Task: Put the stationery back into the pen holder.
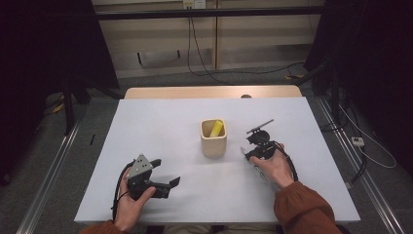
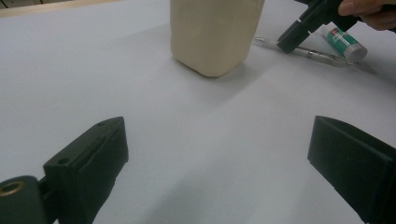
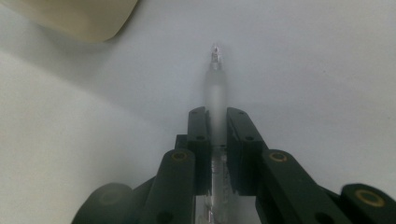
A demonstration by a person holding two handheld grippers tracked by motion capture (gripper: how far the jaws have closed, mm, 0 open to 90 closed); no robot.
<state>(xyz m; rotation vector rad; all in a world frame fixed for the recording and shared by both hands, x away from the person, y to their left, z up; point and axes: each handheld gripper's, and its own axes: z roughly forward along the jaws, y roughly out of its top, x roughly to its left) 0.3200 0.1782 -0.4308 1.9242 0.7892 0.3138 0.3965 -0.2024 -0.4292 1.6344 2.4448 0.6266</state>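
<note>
A beige cup (image 1: 213, 139) stands mid-table with a yellow thing (image 1: 216, 127) inside it. Just right of the cup, my right gripper (image 1: 249, 155) is shut on a clear pen (image 3: 215, 88), whose tip sticks out past the jaws (image 3: 217, 121) and points across the white table. In the left gripper view the same pen (image 2: 317, 53) lies low along the table under the right gripper's jaw (image 2: 292, 39). My left gripper (image 1: 165, 171) rests at the front left, open, with only bare table between its jaws (image 2: 219, 154); the cup (image 2: 215, 32) is ahead of it.
A white glue stick with a green label (image 2: 345, 43) lies beside the pen, under the person's right hand. The white table (image 1: 160, 122) has open room at left and back. Dark stands and cables flank the table on the floor.
</note>
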